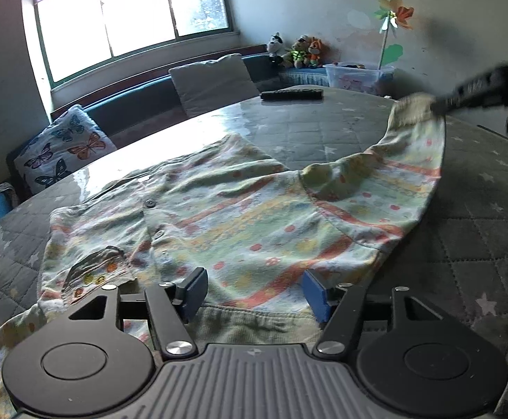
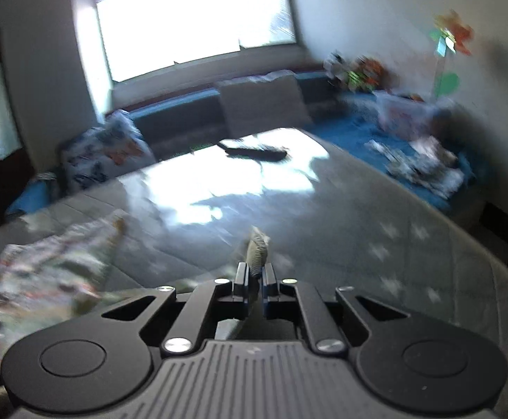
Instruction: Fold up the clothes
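Garment: we see the patterned shirt (image 1: pixel 240 216) spread on the quilted table (image 1: pixel 481 230).
Left gripper (image 1: pixel 254 293): ours, spread wide over the hem.
Right gripper (image 2: pixel 254 279): pinching the sleeve cuff (image 2: pixel 257 244).
Nearby: a remote (image 1: pixel 291 95) at the far edge, well apart.

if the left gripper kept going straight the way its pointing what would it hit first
Most likely the patterned shirt: the left gripper is open, its fingers low over the hem, and the fabric lies spread directly ahead on the quilted table. Height above the cloth is unclear.

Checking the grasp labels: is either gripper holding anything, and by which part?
The right gripper pinches the patterned shirt by its sleeve cuff. The left gripper is open above the hem, holding nothing.
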